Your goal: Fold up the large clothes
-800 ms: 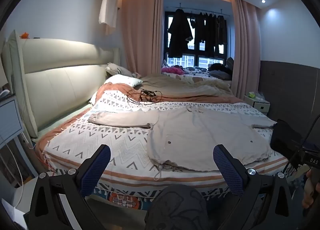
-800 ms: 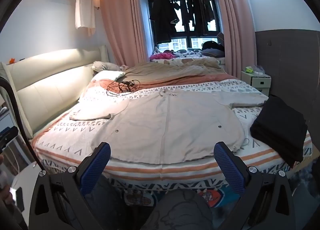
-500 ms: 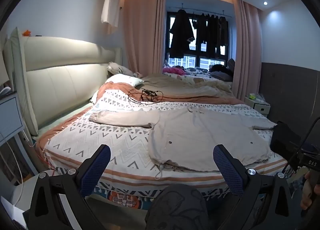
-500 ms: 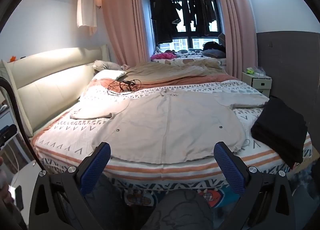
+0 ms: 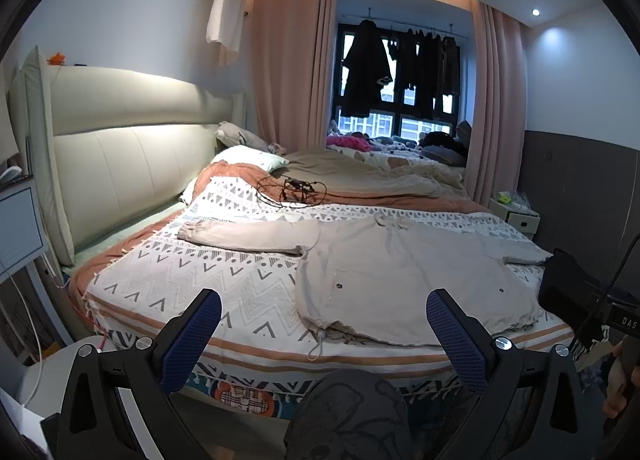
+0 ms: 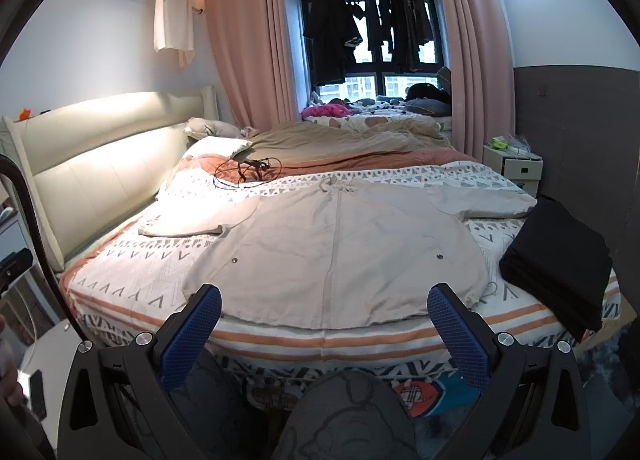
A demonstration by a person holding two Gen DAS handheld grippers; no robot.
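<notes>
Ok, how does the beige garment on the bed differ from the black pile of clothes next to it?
The beige garment is spread flat and unfolded, sleeves out to both sides; the black pile is already folded into a neat stack. The beige garment covers much of the bed's near half, while the black pile takes only the right-hand corner. One is pale with snaps and a drawstring, the other plain dark. Both lie on the patterned bedspread.

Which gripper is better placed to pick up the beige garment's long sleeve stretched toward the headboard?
Left. The left gripper faces the outstretched sleeve, jaws wide and empty. The right gripper sits centred on the garment hem, nearer the folded black pile.
</notes>
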